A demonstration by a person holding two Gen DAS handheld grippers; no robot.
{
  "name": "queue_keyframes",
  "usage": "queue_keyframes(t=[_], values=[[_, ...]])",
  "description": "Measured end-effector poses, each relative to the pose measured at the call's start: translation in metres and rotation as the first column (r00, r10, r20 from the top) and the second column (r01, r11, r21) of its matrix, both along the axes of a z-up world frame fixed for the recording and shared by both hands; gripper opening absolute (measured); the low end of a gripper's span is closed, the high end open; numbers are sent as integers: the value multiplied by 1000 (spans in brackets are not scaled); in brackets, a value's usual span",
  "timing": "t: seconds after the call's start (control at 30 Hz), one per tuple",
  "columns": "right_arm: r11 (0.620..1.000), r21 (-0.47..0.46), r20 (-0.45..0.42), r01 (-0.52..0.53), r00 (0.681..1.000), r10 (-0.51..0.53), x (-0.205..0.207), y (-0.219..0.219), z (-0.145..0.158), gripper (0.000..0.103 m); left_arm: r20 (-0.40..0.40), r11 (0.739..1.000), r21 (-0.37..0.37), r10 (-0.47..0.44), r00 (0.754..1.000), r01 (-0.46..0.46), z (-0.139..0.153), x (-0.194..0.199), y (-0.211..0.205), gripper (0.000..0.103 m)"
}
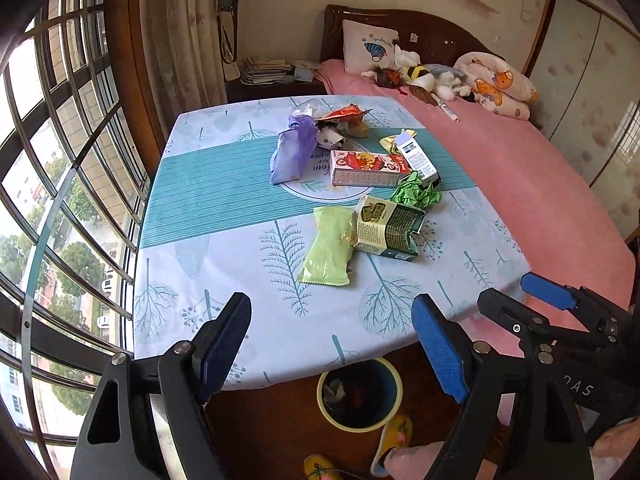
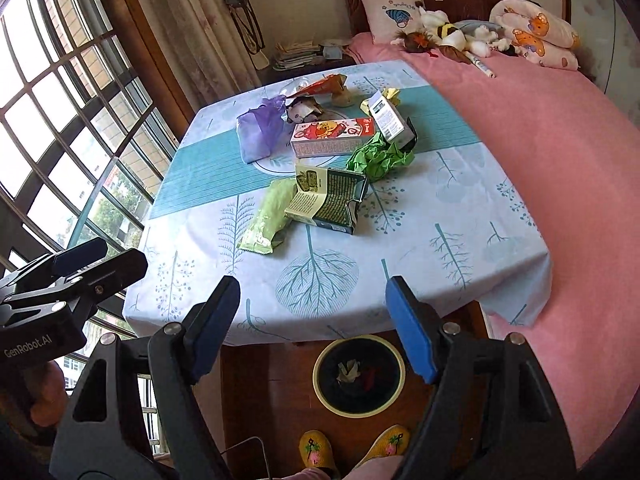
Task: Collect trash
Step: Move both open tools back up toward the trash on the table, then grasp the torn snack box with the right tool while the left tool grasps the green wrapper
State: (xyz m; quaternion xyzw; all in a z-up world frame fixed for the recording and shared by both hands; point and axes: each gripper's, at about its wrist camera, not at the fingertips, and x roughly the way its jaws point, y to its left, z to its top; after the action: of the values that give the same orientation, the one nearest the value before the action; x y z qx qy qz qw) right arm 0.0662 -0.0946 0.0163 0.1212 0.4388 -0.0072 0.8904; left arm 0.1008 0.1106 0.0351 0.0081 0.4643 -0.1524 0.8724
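Two grippers held above a trash-strewn table

The table (image 1: 224,208) stands beside a pink bed (image 1: 540,184), its trash heaped mid-cloth: red carton (image 1: 366,168), green box (image 1: 390,226), pale green packet (image 1: 330,250). A bin (image 2: 358,374) sits on the floor below the near edge. The left gripper (image 1: 334,344) and right gripper (image 2: 314,326) tilt downward, both spread wide and empty.

This is a bedroom in someone's home: a bed (image 1: 520,184) under a pink sheet is running along the wall, with a pillow (image 1: 368,50) and a heap of stuffed toys (image 1: 424,78) lying against its dark wooden headboard (image 1: 436,36). A curtain (image 1: 184,40) is hanging beside a big barred window (image 1: 60,160), and the counter (image 1: 224,216) wearing a leaf-print cloth is standing close against the bed. Yellow knitted slippers (image 2: 316,452) are showing on the wooden floor (image 2: 264,392).
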Motion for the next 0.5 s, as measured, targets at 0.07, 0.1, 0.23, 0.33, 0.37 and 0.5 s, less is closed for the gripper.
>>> queue_keyframes(t=[0.07, 0.1, 0.23, 0.33, 0.37, 0.5], values=[[1000, -12, -2, -25, 1000, 25, 11, -1, -1, 73, -12, 1000, 7, 21, 1000, -21, -5, 8, -1, 84], [999, -21, -7, -38, 999, 38, 19, -1, -3, 73, -23, 999, 10, 33, 999, -33, -8, 14, -1, 84], [996, -15, -46, -88, 995, 87, 53, -9, -17, 73, -54, 994, 31, 104, 993, -102, -22, 40, -6, 84], [990, -10, -70, -137, 988, 136, 86, -20, -30, 72, -67, 983, 25, 181, 981, -180, -29, 61, -11, 84], [986, -12, -75, -164, 984, 163, 97, -23, -33, 72, -68, 978, 33, 208, 976, -206, -31, 69, -15, 84], [953, -41, -103, -300, 950, 294, 148, -32, -45, 68, -80, 955, 82, 291, 954, -284, -42, 98, -36, 84]])
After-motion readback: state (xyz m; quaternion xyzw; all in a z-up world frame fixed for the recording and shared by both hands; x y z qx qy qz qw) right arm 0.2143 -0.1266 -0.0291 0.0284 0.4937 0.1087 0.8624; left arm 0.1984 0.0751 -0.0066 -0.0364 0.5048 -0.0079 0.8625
